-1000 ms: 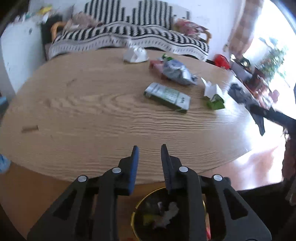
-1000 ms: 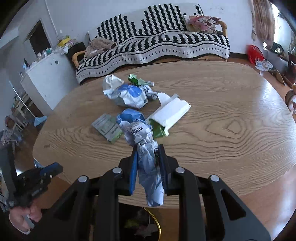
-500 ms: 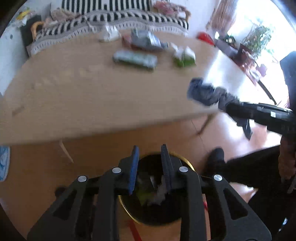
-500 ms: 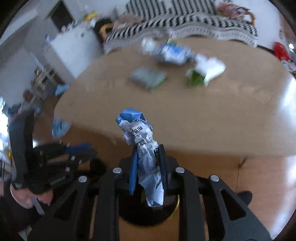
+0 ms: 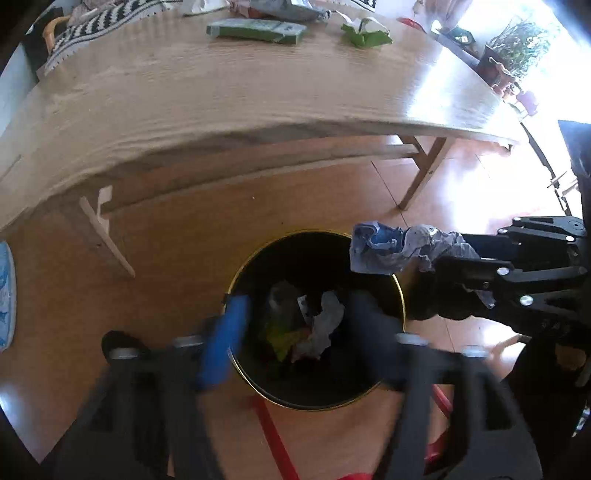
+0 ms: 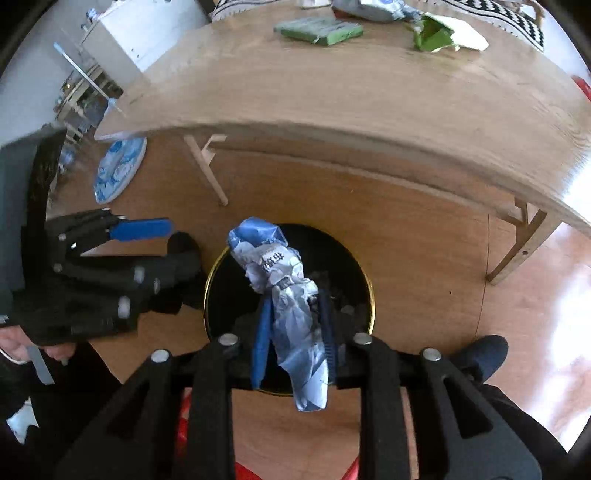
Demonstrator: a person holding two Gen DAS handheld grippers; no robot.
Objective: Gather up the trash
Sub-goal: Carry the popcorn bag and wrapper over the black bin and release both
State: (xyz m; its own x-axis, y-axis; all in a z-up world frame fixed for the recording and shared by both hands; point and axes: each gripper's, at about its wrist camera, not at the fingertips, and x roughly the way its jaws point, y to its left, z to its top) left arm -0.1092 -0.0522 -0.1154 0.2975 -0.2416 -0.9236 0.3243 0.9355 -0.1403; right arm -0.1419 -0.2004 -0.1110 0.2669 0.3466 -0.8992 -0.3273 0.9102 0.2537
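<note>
A black bin with a gold rim [image 5: 314,232] [image 6: 207,291] stands on the floor in front of the wooden table [image 5: 221,92] and holds several crumpled scraps. My left gripper [image 5: 300,299] [image 6: 173,240] hangs over it, blurred. Its jaws are opening wide with nothing between them. My right gripper [image 6: 295,295] [image 5: 443,254] points down over the bin with a crumpled blue-and-white wrapper [image 6: 291,317] [image 5: 391,251] between its fingers. Its jaws are opening, and the wrapper still stands upright in them. On the table lie a flat green packet [image 5: 258,29] [image 6: 317,29] and a torn green-and-white carton [image 5: 365,33] [image 6: 439,35].
The table's edge overhangs just beyond the bin, with wooden legs [image 5: 421,173] [image 6: 207,170] to either side. A blue round thing [image 6: 118,170] lies on the floor at the left. A person's dark shoe [image 6: 480,354] stands right of the bin. A silver bag [image 6: 376,7] lies on the far tabletop.
Both grippers have swung from above the tabletop down over the bin. The left jaws, narrow before, now stand wide apart. The right jaws have parted slightly, and the wrapper is still between them.
</note>
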